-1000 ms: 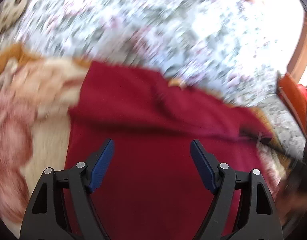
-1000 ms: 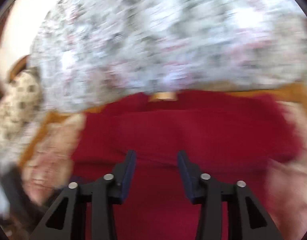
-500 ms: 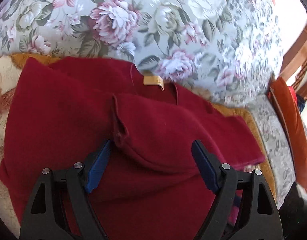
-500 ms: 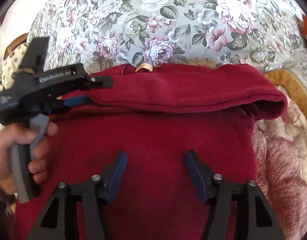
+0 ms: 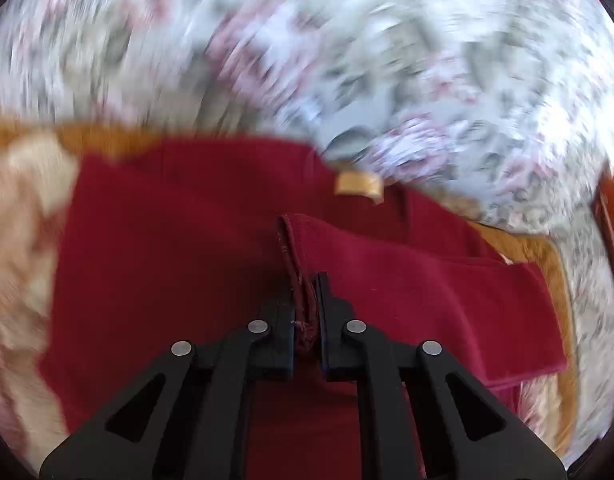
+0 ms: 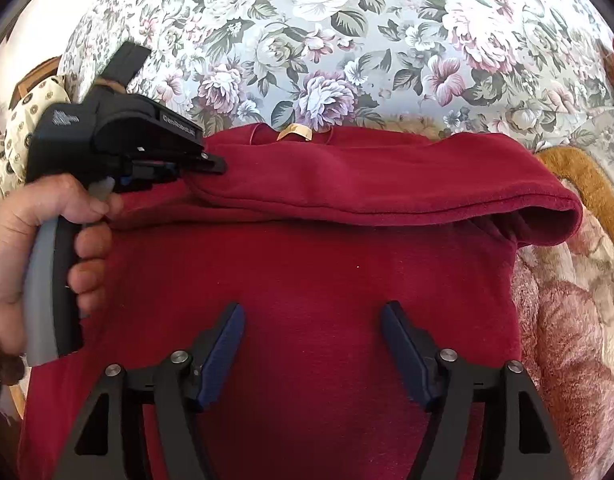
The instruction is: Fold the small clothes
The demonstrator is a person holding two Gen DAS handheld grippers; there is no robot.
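Note:
A dark red sweater (image 6: 307, 280) lies flat on a blanket, its tan neck label (image 6: 294, 133) at the far side. One sleeve (image 6: 387, 184) is folded across the chest. My left gripper (image 5: 306, 292) is shut on the sleeve's cuff edge (image 5: 291, 248); it also shows in the right wrist view (image 6: 211, 164), held by a hand at the sleeve's left end. My right gripper (image 6: 311, 320) is open and empty, hovering over the sweater's body below the folded sleeve.
A floral cushion (image 6: 327, 40) rises right behind the sweater. A cream and pink patterned blanket (image 6: 567, 320) with an orange border (image 6: 587, 176) lies under and around it. The left wrist view is motion-blurred.
My left gripper has closed on the sleeve's cuff edge; it was open half a second ago. The right gripper has barely moved and stays open.

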